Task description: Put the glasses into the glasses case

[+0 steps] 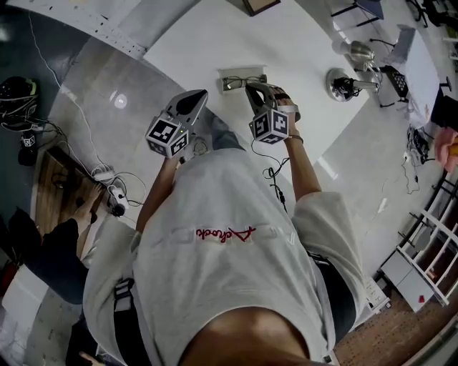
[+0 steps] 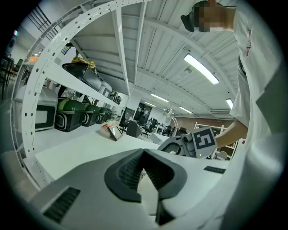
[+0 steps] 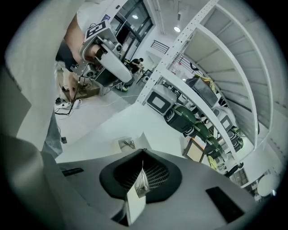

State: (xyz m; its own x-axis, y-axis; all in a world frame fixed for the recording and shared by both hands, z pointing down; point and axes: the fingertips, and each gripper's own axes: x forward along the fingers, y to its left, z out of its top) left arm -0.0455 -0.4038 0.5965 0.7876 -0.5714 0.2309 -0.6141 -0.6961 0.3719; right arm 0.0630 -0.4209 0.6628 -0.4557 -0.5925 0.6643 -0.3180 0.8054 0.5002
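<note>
The glasses case [image 1: 242,81] lies open on the white table [image 1: 215,43], with dark glasses [image 1: 235,83] in it. The right gripper view shows the same case [image 3: 127,144] small and well below the jaws. My right gripper [image 1: 255,90] hangs just to its near right, lifted off the table, with its jaws shut. A thin pale sliver shows in the slit between its pads [image 3: 155,177]; I cannot tell what it is. My left gripper [image 1: 196,99] is raised to the left of the case and is shut on nothing, its tips meeting [image 2: 143,152].
A silver lamp-like stand [image 1: 348,82] sits at the table's right part and a dark frame [image 1: 259,6] at its far edge. White shelves [image 2: 67,76] carry microwaves and green-black boxes. Cables and a power strip [image 1: 114,196] lie on the floor at the left.
</note>
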